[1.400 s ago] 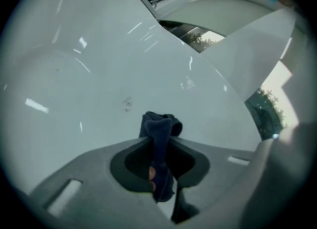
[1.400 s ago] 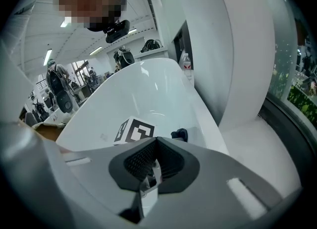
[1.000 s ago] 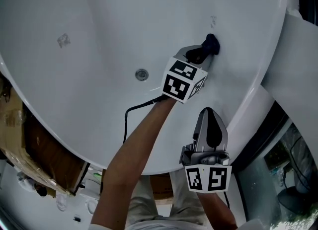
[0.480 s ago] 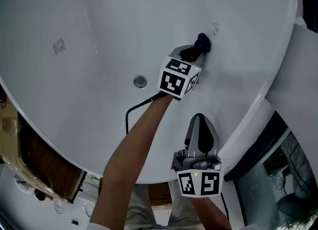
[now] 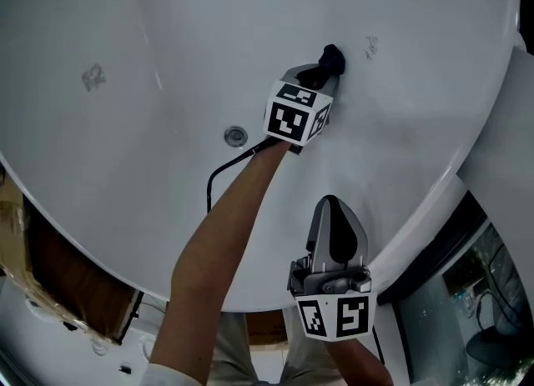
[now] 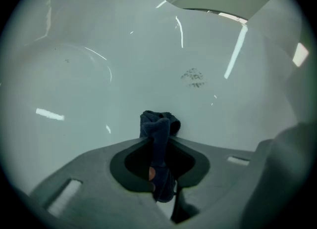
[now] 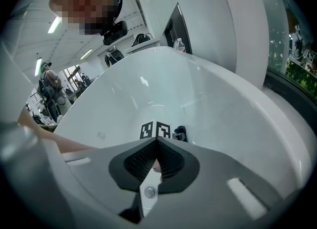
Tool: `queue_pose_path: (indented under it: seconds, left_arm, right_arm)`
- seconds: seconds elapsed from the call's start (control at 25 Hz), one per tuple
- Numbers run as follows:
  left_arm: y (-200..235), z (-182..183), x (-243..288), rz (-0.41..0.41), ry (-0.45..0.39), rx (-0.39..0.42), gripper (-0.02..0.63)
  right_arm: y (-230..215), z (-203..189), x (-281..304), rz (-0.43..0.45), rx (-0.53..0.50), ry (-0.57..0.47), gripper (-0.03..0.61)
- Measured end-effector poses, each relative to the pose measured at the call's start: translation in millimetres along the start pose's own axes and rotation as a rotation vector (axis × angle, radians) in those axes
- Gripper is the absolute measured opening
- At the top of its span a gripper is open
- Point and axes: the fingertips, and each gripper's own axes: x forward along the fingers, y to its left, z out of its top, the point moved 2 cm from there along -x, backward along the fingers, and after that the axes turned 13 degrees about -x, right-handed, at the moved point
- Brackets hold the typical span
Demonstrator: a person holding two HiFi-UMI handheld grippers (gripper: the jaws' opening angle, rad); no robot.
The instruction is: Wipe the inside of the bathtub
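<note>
A white bathtub fills the head view, with its drain left of centre. My left gripper reaches deep into the tub and is shut on a dark blue cloth, whose bunched end presses against the tub wall. In the left gripper view the dark blue cloth sticks out between the jaws, just below a grey smudge on the wall. That smudge lies right of the cloth in the head view. My right gripper hangs over the near rim, shut and empty, with jaw tips touching.
A second grey smudge marks the tub's left side. A black cable runs along the left forearm. Brown cardboard lies outside the tub at lower left. A dark floor and glass lie beyond the right rim.
The left gripper has slid with the cloth up the picture, deeper into the tub and closer to the right smudge. The right gripper has shifted slightly left and stayed shut.
</note>
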Motion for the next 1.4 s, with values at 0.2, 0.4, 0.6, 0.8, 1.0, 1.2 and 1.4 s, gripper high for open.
queue_pose_path:
  seconds: [0.2,0.4,0.6,0.8,1.0,1.2,1.4]
  left_arm:
    - [13.4,-6.3,7.1,0.009,0.017,0.010,0.057]
    - [25.9,-9.8,16.2,0.030,0.047,0.055,0.057]
    - [46.7,-27.2,24.8,0.075,0.104,0.052,0.057]
    - [55.8,-39.3,24.8,0.107,0.158,0.037,0.058]
    - [55.8,-46.5,17.9,0.104,0.135,-0.013,0.060]
    - [49.3,-57.8,2.7,0.099,0.137,-0.022,0.060]
    - [30.5,-53.1,-15.5,0.083,0.111,-0.015,0.060]
  right_arm:
    - [3.6,-8.8,2.5,0.000,0.002,0.017,0.006]
    - [7.0,-15.8,3.8,-0.002,0.006,0.022,0.006]
    - [5.2,-17.9,6.7,-0.001,0.001,0.022,0.006]
    - [4.5,-22.1,9.5,0.032,0.023,0.034,0.006]
    - [8.5,-23.3,7.5,0.041,0.011,0.038,0.006]
    - [9.6,-25.7,-0.5,0.044,0.007,0.047,0.006]
    - [7.2,-16.1,-8.8,0.034,-0.001,0.032,0.006]
